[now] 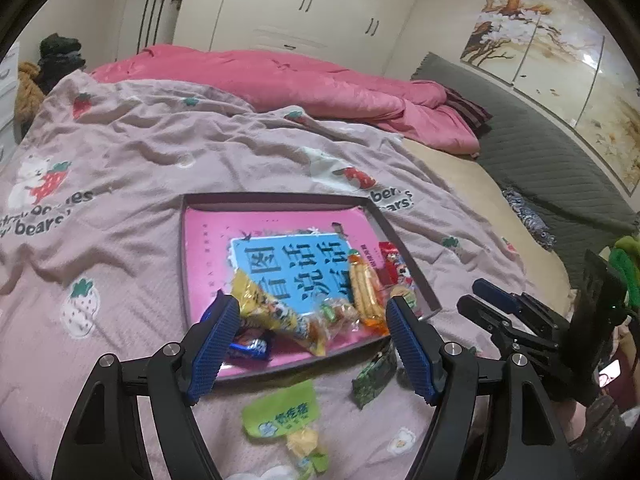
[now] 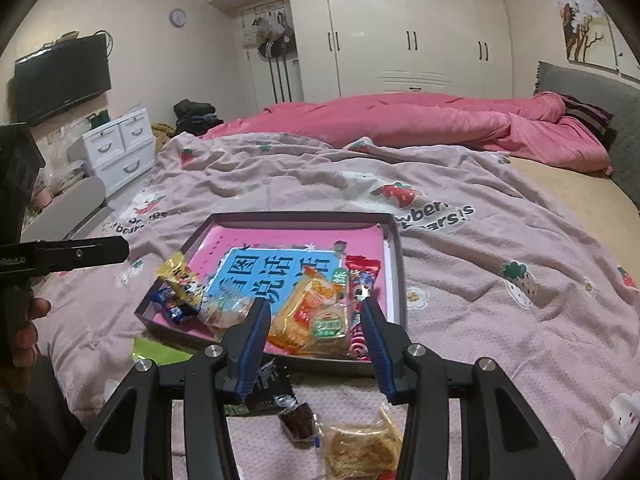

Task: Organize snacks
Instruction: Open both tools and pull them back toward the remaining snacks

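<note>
While the shallow dark-rimmed tray (image 1: 404, 248) lies on the pink strawberry-print bedspread (image 1: 140, 152) with a pink and blue book (image 1: 288, 264) flat inside it, the snacks are gathered at its near end: a yellow packet (image 1: 272, 312), a blue wrapped candy (image 1: 248, 348) just beside it, a clear wrapped sweet (image 1: 340, 312), an orange biscuit-stick pack (image 1: 364, 288) and a red packet (image 1: 394, 264) against the right wall. The left hand-held gripper (image 1: 312, 344) hovers over the tray's near edge with its blue-padded jaws spread wide and nothing between them. On the bedspread outside the tray, near that gripper, lie a light green packet (image 1: 280, 412) and a dark green packet (image 1: 372, 376), the latter touching the tray's near rim or just short of it; which, I cannot tell. The right hand-held gripper (image 2: 314, 344) likewise stands wide open and empty, above the tray's near right corner, where an orange-wrapped cake (image 2: 308, 316) and the red packet (image 2: 360, 280) rest. Below it, on the bedspread, a black packet (image 2: 268, 384), a small dark brown wrapped sweet (image 2: 298, 420) and a clear pack of pale crisp pieces (image 2: 360, 444) lie outside the tray. A folded pink quilt (image 2: 420, 120) lies across the far side of the bed.
</note>
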Tool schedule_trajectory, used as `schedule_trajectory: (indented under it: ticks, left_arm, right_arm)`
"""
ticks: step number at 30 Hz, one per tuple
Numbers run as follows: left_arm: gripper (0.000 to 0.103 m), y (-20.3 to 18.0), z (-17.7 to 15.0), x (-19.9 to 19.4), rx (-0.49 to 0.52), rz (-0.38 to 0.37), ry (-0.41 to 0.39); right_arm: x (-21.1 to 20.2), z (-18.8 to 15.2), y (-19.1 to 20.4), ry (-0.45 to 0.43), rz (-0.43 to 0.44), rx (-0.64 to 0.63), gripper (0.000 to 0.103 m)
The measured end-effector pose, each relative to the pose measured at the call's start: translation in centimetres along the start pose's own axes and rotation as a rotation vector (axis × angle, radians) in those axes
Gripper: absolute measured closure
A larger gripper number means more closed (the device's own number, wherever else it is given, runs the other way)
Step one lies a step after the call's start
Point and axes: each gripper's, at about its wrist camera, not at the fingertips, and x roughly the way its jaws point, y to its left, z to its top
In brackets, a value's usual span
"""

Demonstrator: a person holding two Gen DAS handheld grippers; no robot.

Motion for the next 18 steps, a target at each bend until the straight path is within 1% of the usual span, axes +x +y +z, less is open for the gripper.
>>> schedule_trajectory:
  ticks: [8,15,18]
  left_arm:
    - [0.026,0.4,-1.1,-0.6,0.008,0.032,0.02]
    - [0.026,0.4,-2.5,-0.7,0.02,0.05,0.053]
    - [0.026,0.6,-3.3,-0.5,0.001,0.049,0.072]
  right_arm:
    - [-0.6,-0.7,1.0,0.013,0.015,-0.017,0.056]
    - [-0.6,-1.9,2.0,0.051,0.021,-0.053,0.056]
    - [-0.5,-2.3,2.3,0.066,0.021,-0.065,0.056]
